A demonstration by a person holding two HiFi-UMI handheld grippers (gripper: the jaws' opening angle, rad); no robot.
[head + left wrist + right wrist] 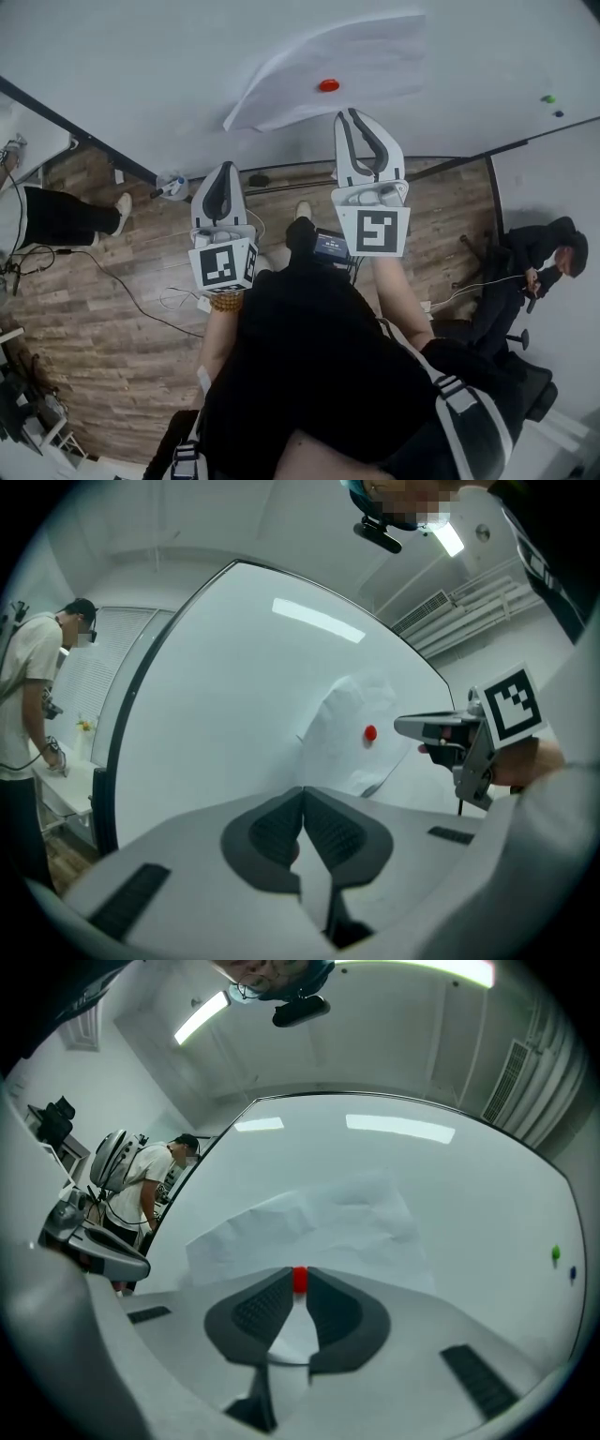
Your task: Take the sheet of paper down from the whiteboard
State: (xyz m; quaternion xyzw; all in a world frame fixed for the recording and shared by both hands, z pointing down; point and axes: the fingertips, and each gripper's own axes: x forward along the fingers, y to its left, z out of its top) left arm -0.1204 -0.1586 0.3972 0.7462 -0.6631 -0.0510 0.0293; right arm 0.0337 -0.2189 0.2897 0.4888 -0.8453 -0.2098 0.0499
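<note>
Wood-plank flooring point(112, 328) is spreading across the lower left of the head view, with a dark cable point(117, 281) trailing over it. A person in dark clothes point(539, 258) is showing at the right edge. A ceiling strip light point(202, 1018) is glowing at the upper left of the right gripper view.

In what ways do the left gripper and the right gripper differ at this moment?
The left gripper has its jaws together; the right gripper has them slightly apart. The right gripper lines up with the red magnet on the paper; the left gripper faces bare whiteboard beside the paper. Both hold nothing.
</note>
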